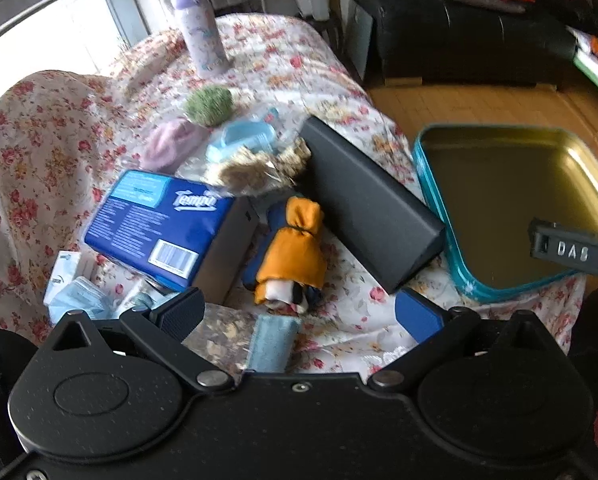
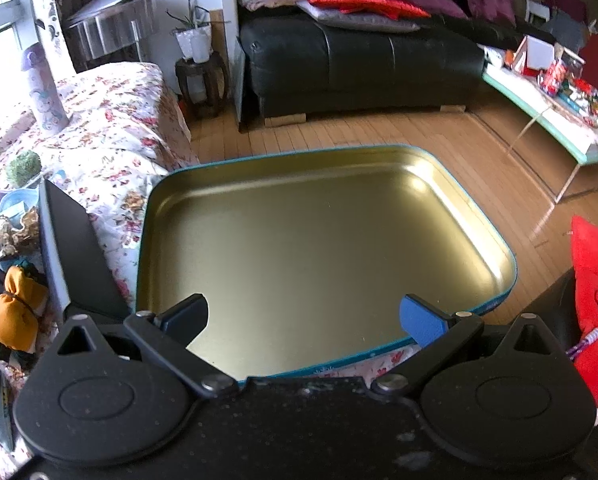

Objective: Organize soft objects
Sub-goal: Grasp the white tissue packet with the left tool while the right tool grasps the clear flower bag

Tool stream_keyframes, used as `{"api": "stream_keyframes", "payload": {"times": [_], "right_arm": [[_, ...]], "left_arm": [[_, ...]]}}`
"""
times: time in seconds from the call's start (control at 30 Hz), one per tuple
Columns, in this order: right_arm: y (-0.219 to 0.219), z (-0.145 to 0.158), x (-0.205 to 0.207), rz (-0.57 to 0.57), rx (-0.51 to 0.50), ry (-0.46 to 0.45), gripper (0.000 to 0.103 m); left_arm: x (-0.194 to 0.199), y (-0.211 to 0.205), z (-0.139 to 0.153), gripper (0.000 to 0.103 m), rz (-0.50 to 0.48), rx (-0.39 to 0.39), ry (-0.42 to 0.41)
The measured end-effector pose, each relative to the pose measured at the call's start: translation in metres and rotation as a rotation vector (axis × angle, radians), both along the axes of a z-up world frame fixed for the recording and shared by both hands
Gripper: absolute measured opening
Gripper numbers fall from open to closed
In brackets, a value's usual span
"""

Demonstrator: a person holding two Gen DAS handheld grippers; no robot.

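Both grippers hover with nothing held. The left gripper (image 1: pixel 299 314) has its 2 fingers spread wide above the clutter on the floral cloth (image 1: pixel 51 152), apparently lined up on the orange soft pouch (image 1: pixel 295 248), which lies between the tissue pack (image 1: pixel 159 228) and the black box (image 1: pixel 363 200). The right gripper (image 2: pixel 303 316), fingers likewise spread, hangs over the empty gold tin (image 2: pixel 319 248), the probable receptacle. Legible writing: "Tempo" on the tissue pack; "DAS" on the right gripper as seen from the left wrist.
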State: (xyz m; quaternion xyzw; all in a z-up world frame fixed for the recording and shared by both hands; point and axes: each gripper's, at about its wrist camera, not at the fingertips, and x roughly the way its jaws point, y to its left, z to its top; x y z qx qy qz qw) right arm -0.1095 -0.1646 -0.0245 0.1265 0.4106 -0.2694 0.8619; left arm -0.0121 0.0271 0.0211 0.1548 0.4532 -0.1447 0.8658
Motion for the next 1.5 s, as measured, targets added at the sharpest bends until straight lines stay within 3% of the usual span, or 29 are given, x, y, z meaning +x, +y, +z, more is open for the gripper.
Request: {"api": "stream_keyframes", "payload": {"times": [0.2, 0.43, 0.53, 0.7, 0.97, 1.2, 1.33, 1.5], "right_arm": [[0.011, 0.005, -0.002, -0.006, -0.091, -0.021, 0.103], [0.025, 0.01, -0.006, 0.016, -0.144, -0.04, 0.103], [0.03, 0.011, -0.005, 0.041, -0.123, -0.032, 0.103], [0.05, 0.021, -0.007, 0.079, -0.049, -0.065, 0.102], [0.109, 0.05, 0.001, 0.258, 0.057, -0.16, 0.102], [0.155, 0.039, 0.027, 0.367, 0.171, -0.119, 0.102], [0.181, 0.029, 0.034, 0.405, 0.215, -0.084, 0.102], [0.2, 0.02, 0.043, 0.424, 0.255, -0.044, 0.102]], "left_arm": [[0.015, 0.036, 0.018, 0.098, 0.076, -0.036, -0.067], [0.057, 0.109, 0.039, 0.099, 0.221, -0.014, -0.131], [0.072, 0.137, 0.041, 0.099, 0.284, 0.02, -0.154], [0.092, 0.173, 0.036, 0.099, 0.349, 0.013, -0.136], [0.118, 0.203, 0.025, 0.099, 0.351, 0.052, -0.125], [0.153, 0.218, 0.014, 0.099, 0.296, 0.022, -0.015], [0.167, 0.211, 0.002, 0.099, 0.253, 0.075, 0.041], [0.184, 0.202, -0.028, 0.095, 0.231, 0.166, 0.205]]}}
